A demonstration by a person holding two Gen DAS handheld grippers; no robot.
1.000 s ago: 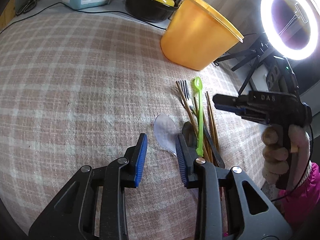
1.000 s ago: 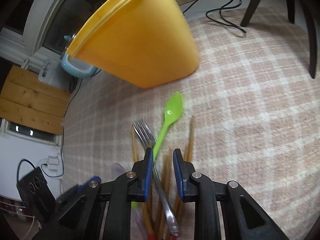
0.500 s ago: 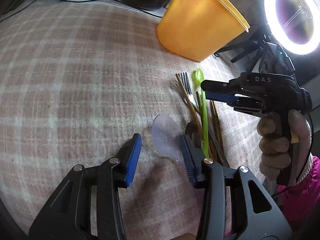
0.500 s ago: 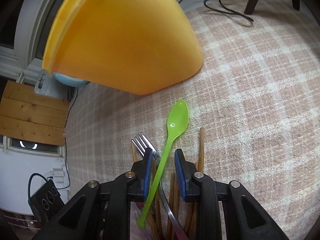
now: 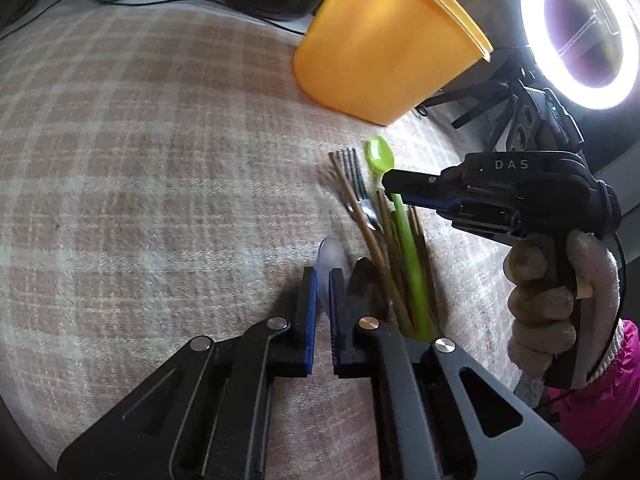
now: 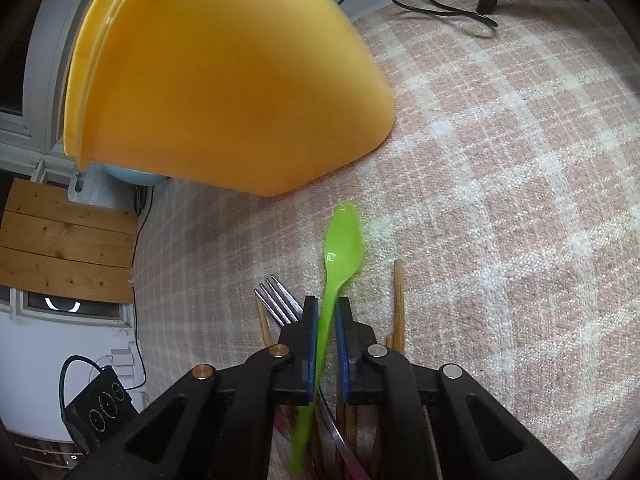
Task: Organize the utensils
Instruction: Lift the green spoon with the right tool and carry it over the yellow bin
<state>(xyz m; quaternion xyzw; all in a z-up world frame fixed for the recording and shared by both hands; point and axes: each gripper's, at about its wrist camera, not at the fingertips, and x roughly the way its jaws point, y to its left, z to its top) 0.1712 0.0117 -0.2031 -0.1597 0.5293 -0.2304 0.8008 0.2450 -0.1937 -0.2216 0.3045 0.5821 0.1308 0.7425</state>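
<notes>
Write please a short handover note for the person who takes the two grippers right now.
Left gripper: jaws closed on the translucent spoon.
Right gripper: jaws closed on the green spoon.
Fork and wooden chopsticks lie in the pile on the checked cloth, near the orange tub.
Done: two spoons gripped, neither lifted clear.
Left: sort everything.

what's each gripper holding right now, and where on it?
Right gripper: shut on the green spoon, at the handle just below the bowl. Left gripper: shut on the clear spoon, edge-on across its bowl.
</notes>
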